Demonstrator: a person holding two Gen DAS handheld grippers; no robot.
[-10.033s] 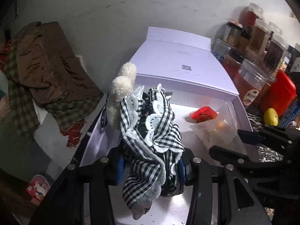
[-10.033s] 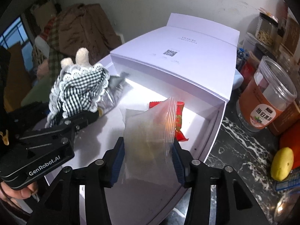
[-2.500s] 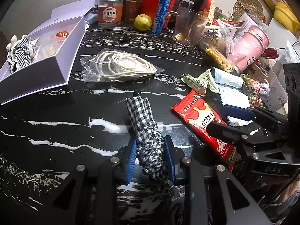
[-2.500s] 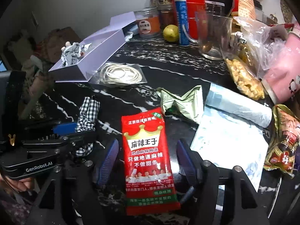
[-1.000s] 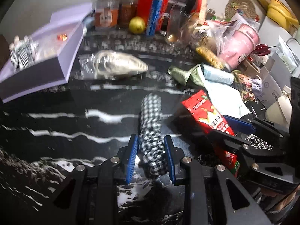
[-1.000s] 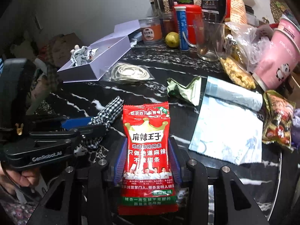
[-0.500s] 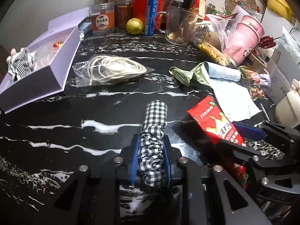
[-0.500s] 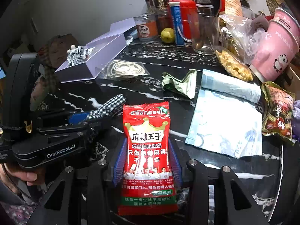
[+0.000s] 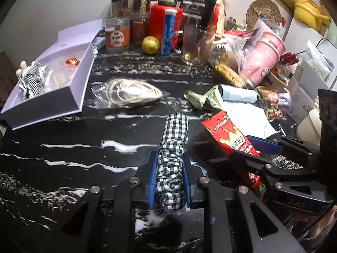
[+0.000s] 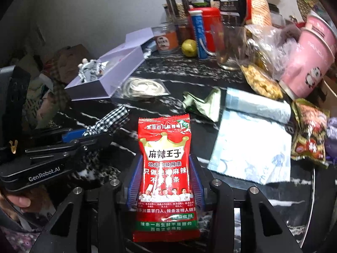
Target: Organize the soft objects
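Note:
My left gripper (image 9: 169,179) is shut on a black-and-white checked cloth roll (image 9: 173,145), held just above the black marble counter (image 9: 63,143). In the right wrist view the same checked cloth (image 10: 109,122) sticks out of the left gripper (image 10: 92,135) at the left. My right gripper (image 10: 165,181) is shut on a red snack packet (image 10: 165,168), which also shows at the right of the left wrist view as the red packet (image 9: 231,139). An open lilac box (image 9: 48,103) at the far left holds a checked plush toy (image 9: 31,82) and small packets.
A clear bag of white cord (image 9: 128,92) lies beside the box. A crumpled green wrapper (image 9: 200,99), a pale blue bag roll (image 9: 240,94) and a snack bag (image 10: 309,135) lie to the right. Jars, a lemon (image 9: 150,44), a glass mug (image 9: 193,48) and a pink cup (image 9: 265,59) crowd the back.
The left gripper's jaws have closed tighter on the checked cloth and lifted it slightly off the counter. The right gripper keeps the red packet, hardly moved.

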